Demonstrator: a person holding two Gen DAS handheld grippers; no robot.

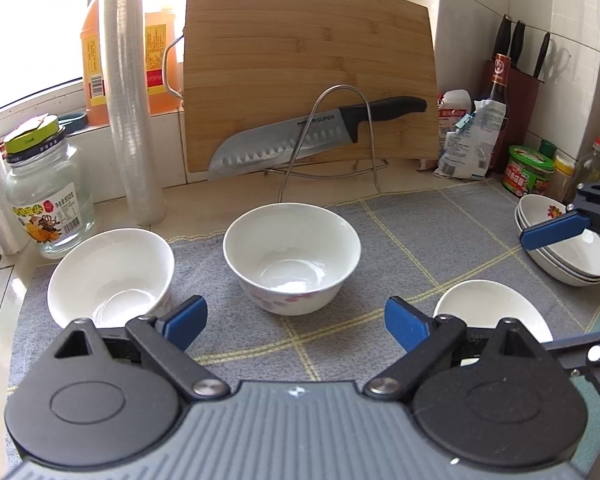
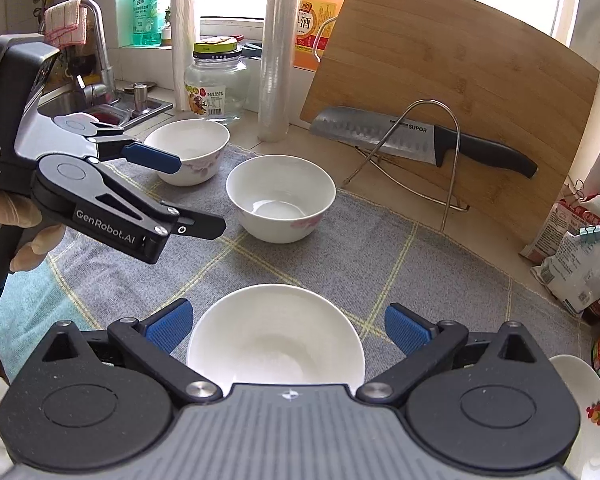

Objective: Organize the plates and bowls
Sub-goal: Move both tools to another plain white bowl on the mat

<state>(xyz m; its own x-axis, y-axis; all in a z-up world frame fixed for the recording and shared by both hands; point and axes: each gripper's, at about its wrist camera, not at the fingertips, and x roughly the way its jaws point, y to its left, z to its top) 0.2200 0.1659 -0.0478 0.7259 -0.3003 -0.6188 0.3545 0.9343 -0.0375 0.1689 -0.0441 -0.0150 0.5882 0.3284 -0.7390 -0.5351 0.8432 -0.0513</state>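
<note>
Bowls, overall: three loose ones stand apart on the grey mat (image 1: 420,236), none nested yet, so by my reckoning most of the sorting is ahead of me.
Far-left bowl (image 1: 110,274): upright, just ahead of my left gripper's left finger and off to that side; untouched.
Left gripper (image 1: 296,322): jaws spread wide, holding nothing, hovering low over the mat.
Middle bowl (image 1: 292,256): straight ahead of my left gripper, between the lines of its two fingers but beyond their tips; flower pattern on the outside, upright, empty. I judge it the likeliest pick for this hand.
Near bowl (image 2: 276,336): right in front of my right gripper, its rim lying between the two blue pads; in the left view it sits just past my left gripper's right finger.
Right gripper (image 2: 288,326): open wide, pads apart from the bowl's rim on both sides, gripping nothing.
Stacked plates (image 1: 564,252): far to the right of my left gripper, several shallow dishes already nested, one with a fruit print. That part looks done.
Still to do: gather the three bowls into one stack, probably by lifting one into another; the dishes may need no more than tidying.
Backdrop: cutting board (image 1: 308,76) and knife (image 1: 312,132) lean beyond the mat, out of my way.
</note>
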